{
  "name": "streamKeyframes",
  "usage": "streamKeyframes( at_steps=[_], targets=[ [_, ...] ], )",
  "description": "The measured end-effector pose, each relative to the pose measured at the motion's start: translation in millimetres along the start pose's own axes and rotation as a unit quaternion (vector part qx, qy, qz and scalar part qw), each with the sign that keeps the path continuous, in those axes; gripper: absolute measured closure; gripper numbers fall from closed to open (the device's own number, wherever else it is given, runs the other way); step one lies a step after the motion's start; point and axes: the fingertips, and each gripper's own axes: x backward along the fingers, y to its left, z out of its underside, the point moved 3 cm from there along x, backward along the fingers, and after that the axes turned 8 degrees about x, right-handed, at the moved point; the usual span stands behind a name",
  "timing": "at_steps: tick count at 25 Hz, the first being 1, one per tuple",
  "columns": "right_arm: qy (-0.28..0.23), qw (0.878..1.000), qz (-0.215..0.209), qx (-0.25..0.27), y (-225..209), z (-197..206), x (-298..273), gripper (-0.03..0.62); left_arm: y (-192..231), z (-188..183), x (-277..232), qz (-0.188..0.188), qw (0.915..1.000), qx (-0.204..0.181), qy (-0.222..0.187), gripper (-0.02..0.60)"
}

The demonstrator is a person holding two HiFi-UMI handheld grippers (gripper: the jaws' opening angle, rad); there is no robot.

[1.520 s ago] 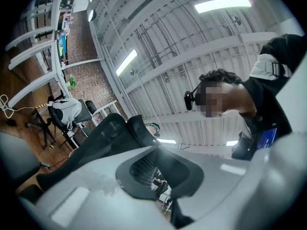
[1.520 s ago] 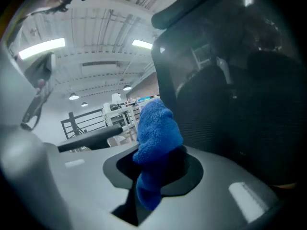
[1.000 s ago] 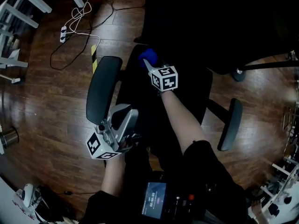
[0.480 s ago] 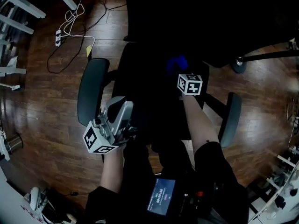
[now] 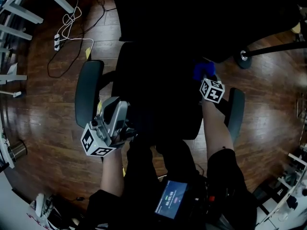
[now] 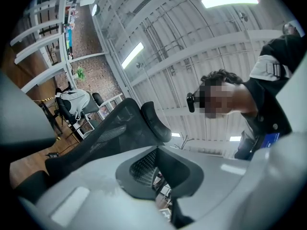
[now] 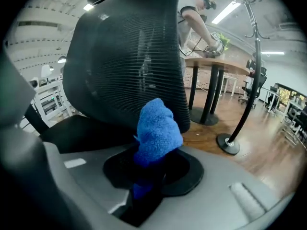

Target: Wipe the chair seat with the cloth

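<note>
Pinching the cloth (image 7: 158,128), the right claw (image 7: 145,178) alone sees mesh backrest (image 7: 124,56).

In the head view the seat (image 5: 158,104) is almost black, so whether the cloth (image 5: 203,70) touches it cannot be told, and only a small blue patch of the cloth shows past the marker cube. In the right gripper view the cloth's lower end is lost in the dark slot between the jaws of the right gripper (image 7: 147,186) (only its bunched top shows), and the backrest (image 7: 129,56) is cut off by the upper edge. Print on the screen (image 5: 171,199) is too small to read.
</note>
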Motion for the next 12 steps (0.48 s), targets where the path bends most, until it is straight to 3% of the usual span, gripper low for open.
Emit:
streamKeyframes(
  at_steps=[3, 6, 9, 12],
  targets=[
    [-0.026, 1.0, -0.005, -0.007, 11.9, -9.8, 5.6, 0.5, -0.8, -0.5, 3.1, -0.002, 1.0, -0.001, -0.003, 0.588],
    [-0.079, 0.996, -0.043, -0.007, 55.8, -40.3, 21.3, 0.5, -2.1, -6.1, 9.3, -0.005, 0.9999, 0.0, -0.012, 0.588],
    [-0.13, 0.984, -0.124, 0.006, 139.8, -80.3, 33.4, 0.5, -5.9, -15.9, 19.0, -0.011, 0.9996, -0.001, -0.024, 0.588],
    [-0.145, 0.967, -0.211, 0.018, 239.2, -102.7, 26.0, 0.5, -8.3, -23.7, 30.3, -0.019, 0.9994, -0.005, -0.029, 0.588]
  ],
)
